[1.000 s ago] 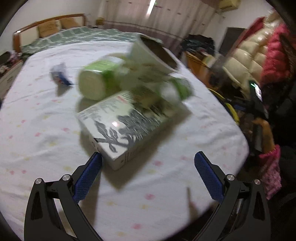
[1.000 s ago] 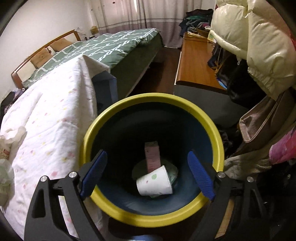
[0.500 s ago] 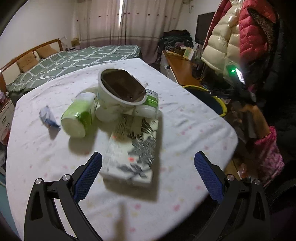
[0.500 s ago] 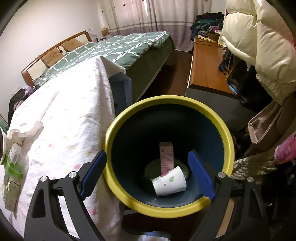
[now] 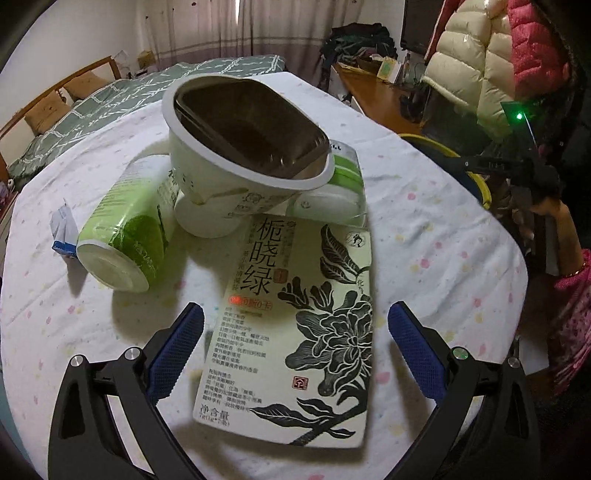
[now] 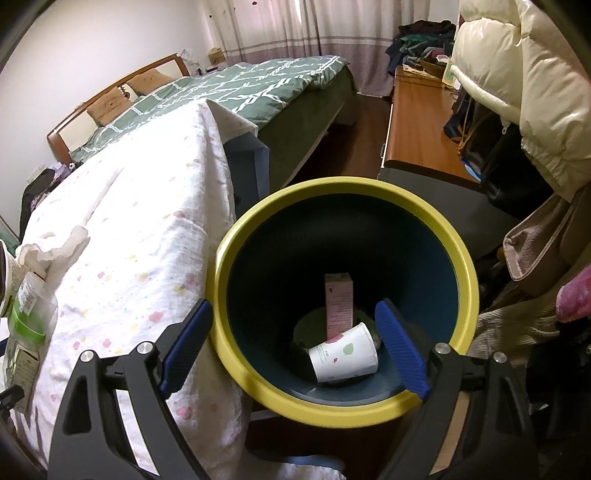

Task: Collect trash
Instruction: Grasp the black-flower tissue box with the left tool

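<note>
1. The left gripper [image 5: 295, 347], jaws wide, straddles a flat floral-printed white carton [image 5: 295, 332] on the cloth-covered table [image 5: 443, 251].
2. Beyond it, a white plastic bowl [image 5: 240, 162] rests on green bottles [image 5: 122, 236].
3. The right gripper [image 6: 295, 347], jaws wide and empty, hangs over the yellow-rimmed dark bin [image 6: 369, 192], which holds a paper cup [image 6: 343, 352].

A lived-in home bedroom: a bed [image 6: 236, 92] with green quilt, curtains [image 6: 295, 26], puffer jackets [image 6: 517, 85] hanging beside a wooden desk [image 6: 417, 122].

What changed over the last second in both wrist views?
Left hand-held gripper moved in on the tea carton, which now lies between its open jaws, not gripped. Right hand-held gripper drifted slightly over the yellow-rimmed bin. Both stayed open and empty; the trash pile stayed put.
</note>
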A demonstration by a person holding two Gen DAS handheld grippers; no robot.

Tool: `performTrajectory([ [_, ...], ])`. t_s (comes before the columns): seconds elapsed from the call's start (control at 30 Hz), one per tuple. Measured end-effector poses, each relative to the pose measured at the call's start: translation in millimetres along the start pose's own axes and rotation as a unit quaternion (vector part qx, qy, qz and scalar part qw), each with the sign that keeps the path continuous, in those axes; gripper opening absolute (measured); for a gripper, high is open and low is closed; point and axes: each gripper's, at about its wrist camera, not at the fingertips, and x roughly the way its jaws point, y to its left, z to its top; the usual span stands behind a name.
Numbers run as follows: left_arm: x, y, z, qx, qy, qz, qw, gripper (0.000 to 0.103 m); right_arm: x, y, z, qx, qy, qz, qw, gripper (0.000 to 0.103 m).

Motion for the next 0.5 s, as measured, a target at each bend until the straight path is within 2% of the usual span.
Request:
performTrajectory([
  [0.03,2.2,-0.8,0.5,0.002,0.003,0.003,1.0,0.093,0.5,0.1,-0.1,0.0,0.001,0.001,1.0,0.085],
  [0.1,7.5,-4.9,0.7,0.004,0.011,0.005,0.9999,0.08,1.4,1.0,-0.7,0.0,0.001,0.004,1.0,0.085],
  [0.27,2.2,-9.6,-7.6,0.01,0.014,0.01,0.9998,0.074,0.1,3.1,-3.8,-0.003,0.002,0.011,1.0,0.085],
  [0.5,-15.6,-27.6,-20.6,0.01,0.002,0.009,0.9999,0.072,-9.6,1.2,-8.8,-0.001,-0.005,0.021,1.0,0.085],
])
